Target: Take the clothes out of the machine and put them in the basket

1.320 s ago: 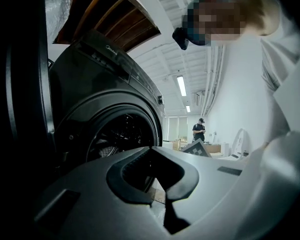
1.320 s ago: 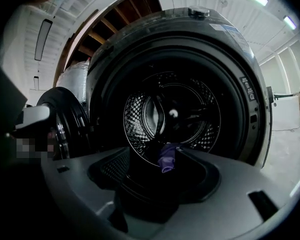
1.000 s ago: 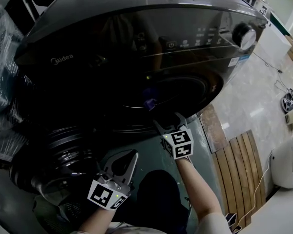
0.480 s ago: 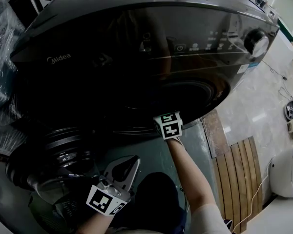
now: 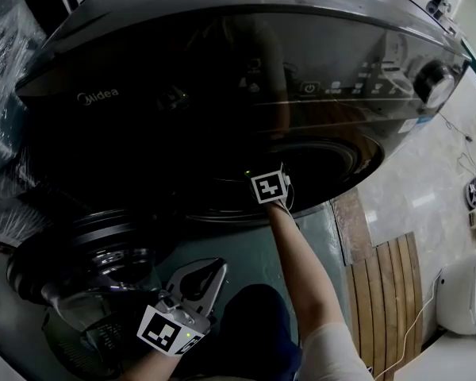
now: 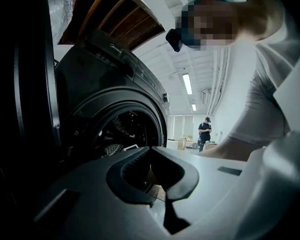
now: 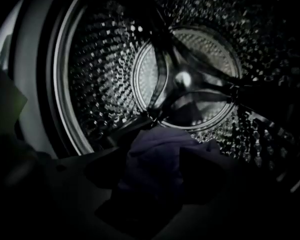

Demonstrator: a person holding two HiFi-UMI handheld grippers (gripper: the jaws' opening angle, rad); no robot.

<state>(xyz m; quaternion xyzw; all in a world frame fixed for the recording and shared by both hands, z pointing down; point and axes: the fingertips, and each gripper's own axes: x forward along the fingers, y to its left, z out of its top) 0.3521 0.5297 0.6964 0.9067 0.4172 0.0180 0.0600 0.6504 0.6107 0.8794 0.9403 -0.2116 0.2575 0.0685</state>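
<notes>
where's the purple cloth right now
In the right gripper view, the purple cloth lies low and central on the drum floor, below the round back plate.

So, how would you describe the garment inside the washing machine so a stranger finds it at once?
Look at the dark grey front-loading washing machine and into its shiny perforated steel drum. At the drum's bottom lies a crumpled dark purple cloth, the only soft, matte thing among glinting metal.

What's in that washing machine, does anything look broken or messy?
Nothing stands out. The washing machine looks whole, its door stands open, and a dark purple cloth lies crumpled low in the drum, as laundry would. No spill shows.
</notes>
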